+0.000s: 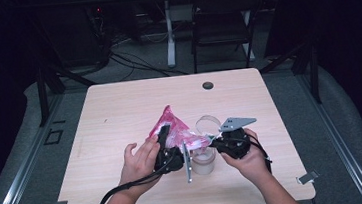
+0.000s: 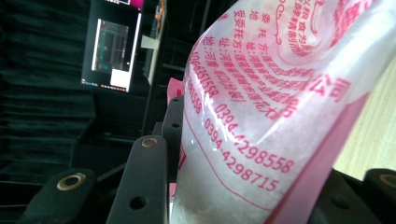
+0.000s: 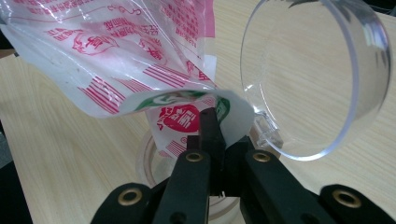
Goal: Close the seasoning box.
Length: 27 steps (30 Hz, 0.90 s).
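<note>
Your work sits near the middle of the wooden table point(image 1: 119, 108), a little toward your side, so there is free board on the left, on the right and behind, up to the rounded far edge with the small dark cable hole point(image 1: 208, 85). The left gripper point(image 1: 167, 148) holds the pink and white plastic bag point(image 1: 174, 129) across its body; the jaws are partly closed and press on it from both sides. The film is thin, shiny and wrinkled, with red print, and pale grains show through it in the left gripper view point(image 2: 261, 140). The right gripper point(image 1: 223, 143) has its jaws pressed together on the bag's lower corner point(image 3: 205, 116). Just under this corner stands the clear round jar point(image 1: 204, 162), and its transparent hinged lid point(image 3: 317, 74) stands open, tilted up beside the bag.
</note>
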{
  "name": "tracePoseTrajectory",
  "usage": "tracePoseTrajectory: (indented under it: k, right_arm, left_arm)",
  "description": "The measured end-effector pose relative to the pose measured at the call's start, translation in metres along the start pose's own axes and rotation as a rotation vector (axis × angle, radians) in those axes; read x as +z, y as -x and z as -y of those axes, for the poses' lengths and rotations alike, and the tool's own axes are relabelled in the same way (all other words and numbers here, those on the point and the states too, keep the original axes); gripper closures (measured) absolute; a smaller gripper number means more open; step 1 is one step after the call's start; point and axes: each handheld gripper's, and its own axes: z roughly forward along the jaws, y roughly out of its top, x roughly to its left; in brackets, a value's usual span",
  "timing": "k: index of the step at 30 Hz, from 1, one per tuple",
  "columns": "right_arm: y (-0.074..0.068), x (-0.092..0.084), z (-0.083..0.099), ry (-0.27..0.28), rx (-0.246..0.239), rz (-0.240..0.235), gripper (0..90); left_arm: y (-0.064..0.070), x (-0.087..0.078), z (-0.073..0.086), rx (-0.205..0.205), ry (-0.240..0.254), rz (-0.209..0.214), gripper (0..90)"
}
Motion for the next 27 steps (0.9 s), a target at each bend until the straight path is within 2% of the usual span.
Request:
tracePoseTrajectory:
  k: [27]
  right_arm:
    - [-0.005, -0.004, -0.003, 0.056, -0.003, -0.003, 90.0]
  left_arm:
    - [0.011, 0.01, 0.018, -0.174, -0.025, 0.11, 68.5]
